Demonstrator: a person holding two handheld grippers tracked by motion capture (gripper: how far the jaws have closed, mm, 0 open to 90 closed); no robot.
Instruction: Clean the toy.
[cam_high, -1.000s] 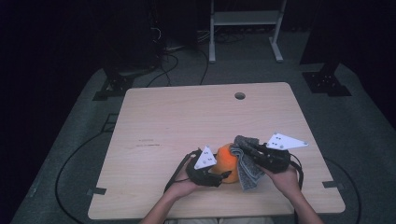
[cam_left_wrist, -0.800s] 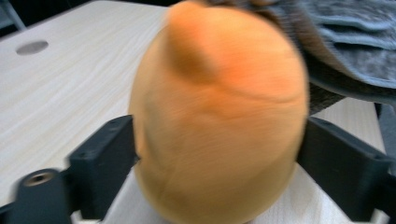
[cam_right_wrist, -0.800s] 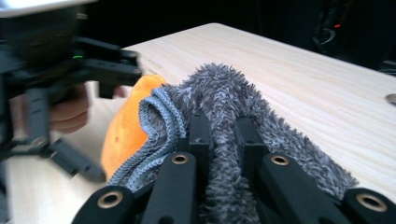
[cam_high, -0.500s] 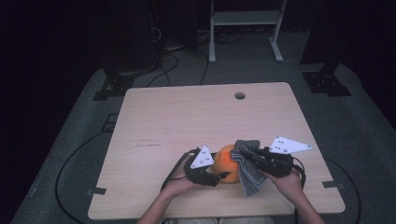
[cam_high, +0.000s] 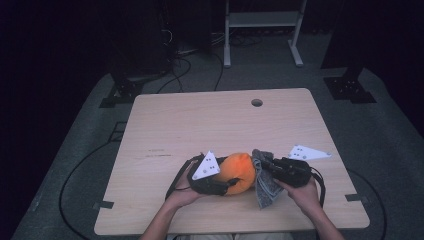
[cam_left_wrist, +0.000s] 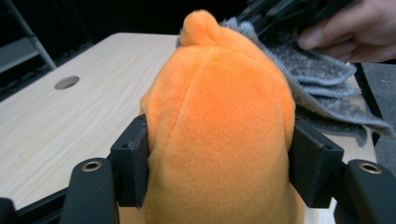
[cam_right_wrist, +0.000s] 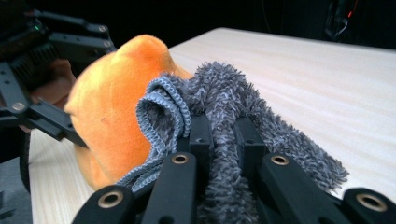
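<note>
We have the left tool (cam_high: 227, 182) clamped on the orange plush toy (cam_high: 239, 172) near the table's (cam_high: 200, 125) front edge, our right tool (cam_high: 262, 165) pinching the grey cloth (cam_high: 265, 187) against it

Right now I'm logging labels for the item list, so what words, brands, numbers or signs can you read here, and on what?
No readable text anywhere.
Orange plush toy: no tag or print visible.
Grey cloth: no label visible.
Table: faint dark marks near its left middle, too small and blurred to read.
Grey plates on the left gripper and right gripper: small dots, no letters.
</note>
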